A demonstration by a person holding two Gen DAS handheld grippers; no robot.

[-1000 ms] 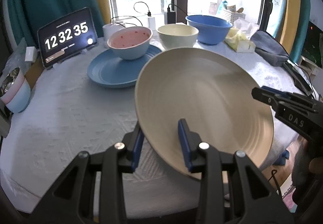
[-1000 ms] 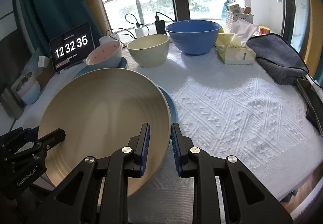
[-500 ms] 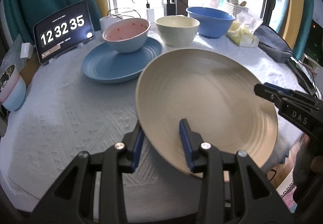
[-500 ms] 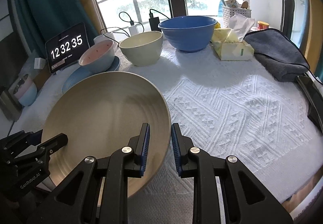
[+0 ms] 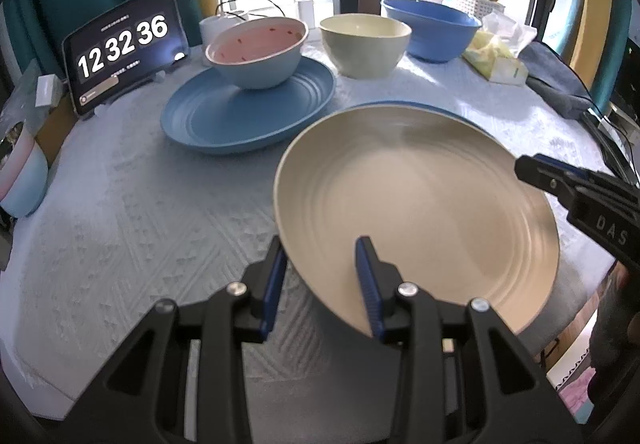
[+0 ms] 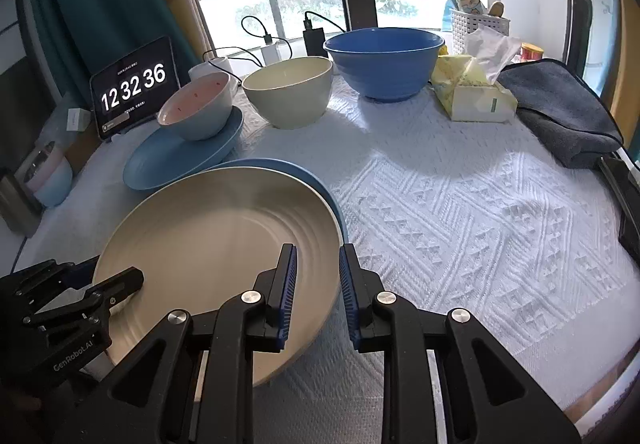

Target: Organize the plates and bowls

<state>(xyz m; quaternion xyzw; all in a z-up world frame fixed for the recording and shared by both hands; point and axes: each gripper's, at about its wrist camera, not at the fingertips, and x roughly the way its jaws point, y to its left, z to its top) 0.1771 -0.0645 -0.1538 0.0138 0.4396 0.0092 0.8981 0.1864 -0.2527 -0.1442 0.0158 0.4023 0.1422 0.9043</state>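
You pinch the cream plate point(image 5: 416, 212) by opposite rims — left gripper point(image 5: 322, 280) and right gripper point(image 6: 316, 284) both clamped — holding it tilted just above a blue plate point(image 6: 320, 174), apparently for stacking.

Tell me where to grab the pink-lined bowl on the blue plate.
Grip the pink-lined bowl by its near rim, coming from above, one finger inside and one outside. It stands upright and open-topped on the blue plate, with that rim facing the hand-held grippers.
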